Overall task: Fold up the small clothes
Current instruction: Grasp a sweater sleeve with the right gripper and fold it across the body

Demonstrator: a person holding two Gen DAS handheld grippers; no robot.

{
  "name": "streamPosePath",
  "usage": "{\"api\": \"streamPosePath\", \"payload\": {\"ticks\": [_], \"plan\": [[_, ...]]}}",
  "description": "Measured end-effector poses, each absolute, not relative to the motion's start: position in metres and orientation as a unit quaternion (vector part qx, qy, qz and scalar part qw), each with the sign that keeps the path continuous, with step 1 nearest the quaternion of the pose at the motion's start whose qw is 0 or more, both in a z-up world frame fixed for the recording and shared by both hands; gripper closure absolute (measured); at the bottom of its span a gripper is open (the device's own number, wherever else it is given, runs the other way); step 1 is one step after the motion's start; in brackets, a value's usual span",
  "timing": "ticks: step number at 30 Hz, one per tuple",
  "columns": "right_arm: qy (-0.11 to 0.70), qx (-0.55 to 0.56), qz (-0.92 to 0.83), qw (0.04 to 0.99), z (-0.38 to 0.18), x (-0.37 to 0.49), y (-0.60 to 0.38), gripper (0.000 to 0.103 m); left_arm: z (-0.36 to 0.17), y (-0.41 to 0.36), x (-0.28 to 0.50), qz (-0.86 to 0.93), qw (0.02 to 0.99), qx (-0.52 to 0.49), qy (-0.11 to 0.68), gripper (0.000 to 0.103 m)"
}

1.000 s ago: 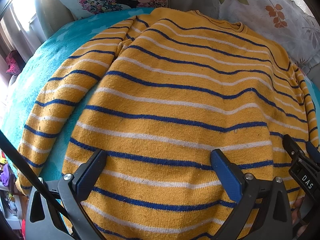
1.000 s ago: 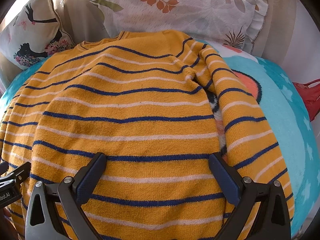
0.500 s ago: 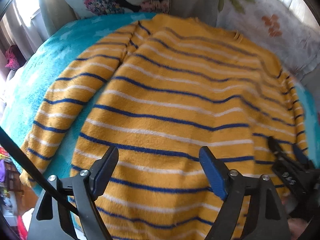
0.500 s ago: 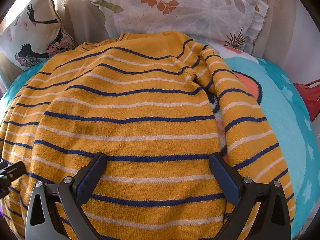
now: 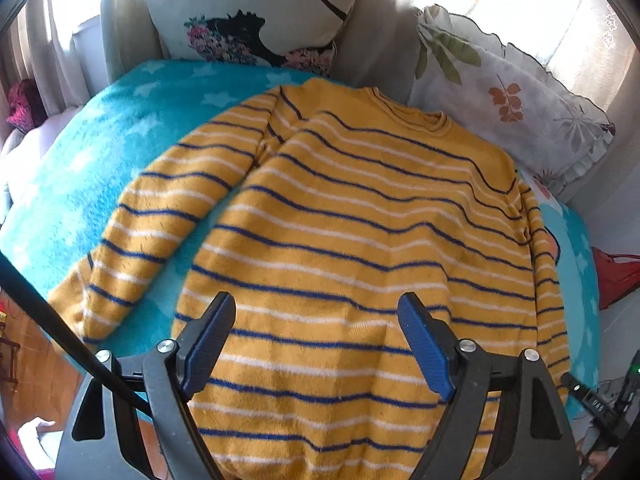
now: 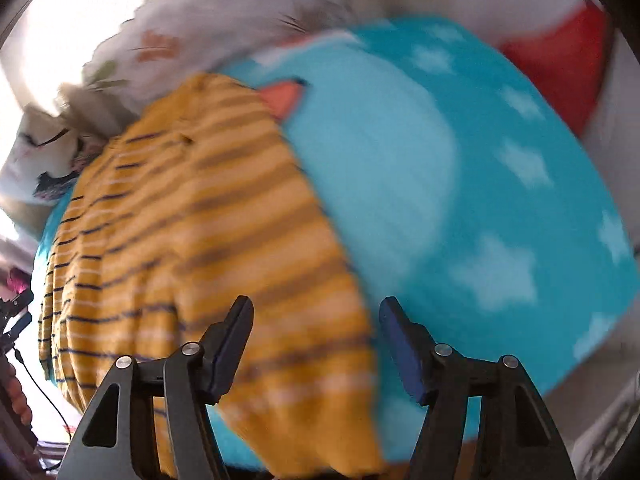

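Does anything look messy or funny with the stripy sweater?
Nothing much. The yellow striped sweater lies flat on the turquoise blanket, both sleeves still spread out, nothing folded yet. Only small wrinkles show near its bottom hem.

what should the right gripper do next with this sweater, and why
Probably lower the right gripper onto the sleeve's end and finish closing: its jaws are closing with the sleeve beneath them, ungripped. The striped sweater lies flat and unfolded on the blue blanket.

Sweater (image 5: 340,240) flat on blanket (image 5: 100,152), two pillows (image 5: 256,12) behind it — sleeve spread left
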State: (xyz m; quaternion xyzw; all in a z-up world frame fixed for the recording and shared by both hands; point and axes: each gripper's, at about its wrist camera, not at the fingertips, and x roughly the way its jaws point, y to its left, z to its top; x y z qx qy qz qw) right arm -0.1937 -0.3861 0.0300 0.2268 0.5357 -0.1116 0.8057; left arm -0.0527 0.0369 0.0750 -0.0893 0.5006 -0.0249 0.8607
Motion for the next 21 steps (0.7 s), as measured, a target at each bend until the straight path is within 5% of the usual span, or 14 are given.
{"api": "streamPosePath", "payload": {"ticks": [3,5,7,8,21], "plan": [[0.533,0.222,-0.089,0.811,0.032,-0.194,-0.366,0.034,0.074,0.034,-0.058,-0.027,0.861,-0.085,0.501,0.021],[0.532,0.229,-0.071,0.812,0.03,-0.192,-0.355,0.044,0.075,0.032,-0.06,-0.029,0.863,-0.083,0.498,0.021],[0.523,0.212,-0.065,0.823,0.021,-0.192,-0.351,0.082,0.078,0.031,-0.06,-0.029,0.864,-0.083,0.495,0.021],[0.519,0.219,-0.057,0.824,0.021,-0.192,-0.356,0.09,0.081,0.031,-0.06,-0.03,0.866,-0.085,0.492,0.021],[0.437,0.265,-0.228,0.829,0.082,-0.174,-0.524,0.093,0.111,0.112,-0.071,0.053,0.891,-0.103,0.44,0.021]]}}
